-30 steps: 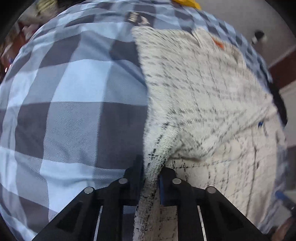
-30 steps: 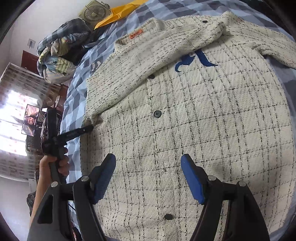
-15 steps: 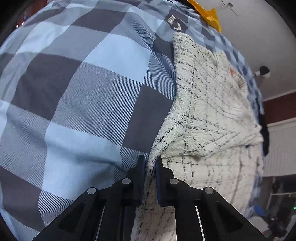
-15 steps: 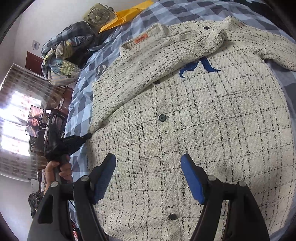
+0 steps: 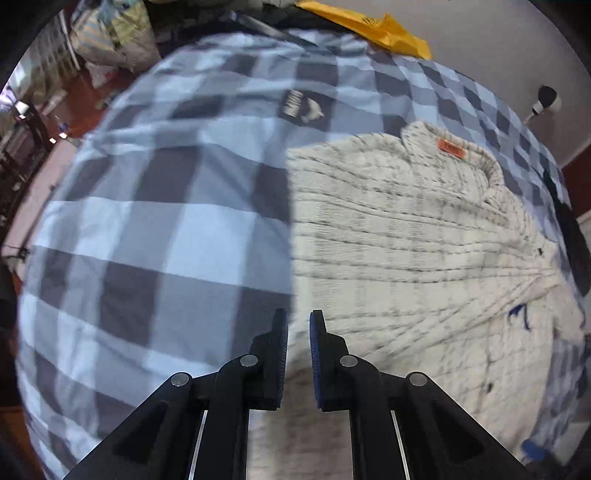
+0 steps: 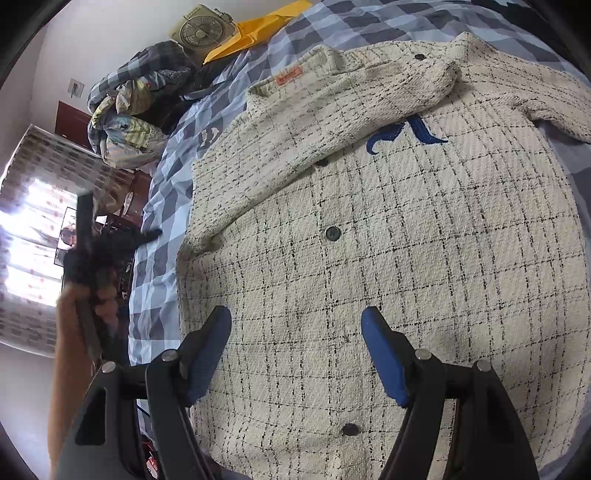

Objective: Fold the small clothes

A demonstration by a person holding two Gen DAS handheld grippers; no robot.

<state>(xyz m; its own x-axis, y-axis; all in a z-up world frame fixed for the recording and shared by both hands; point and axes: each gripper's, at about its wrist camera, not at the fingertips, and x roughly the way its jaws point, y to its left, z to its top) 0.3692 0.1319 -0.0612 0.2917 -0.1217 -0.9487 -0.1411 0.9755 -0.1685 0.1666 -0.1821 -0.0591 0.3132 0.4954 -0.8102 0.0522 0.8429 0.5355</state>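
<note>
A cream jacket (image 6: pixel 388 229) with thin black checks, dark buttons, a blue emblem and an orange neck label lies flat on the checked bedspread (image 6: pixel 162 266). One sleeve is folded across its chest. It also shows in the left wrist view (image 5: pixel 406 236), blurred. My left gripper (image 5: pixel 298 325) hovers above the jacket's left edge with a narrow gap between its jaws and nothing in them. It also shows in the right wrist view (image 6: pixel 147 234), off the jacket's left side. My right gripper (image 6: pixel 295 325) is wide open and empty above the jacket's lower front.
A pile of bedding (image 6: pixel 136 110), a small fan (image 6: pixel 199 33) and a yellow envelope (image 6: pixel 258 26) lie at the bed's head. A dark item (image 5: pixel 572 236) lies at the right bed edge. A bright window (image 6: pixel 22 240) is at the left.
My left gripper let go of the sleeve cuff, opened a little and drew back up and away from the jacket's edge. The sleeve now lies across the chest. My right gripper barely moved.
</note>
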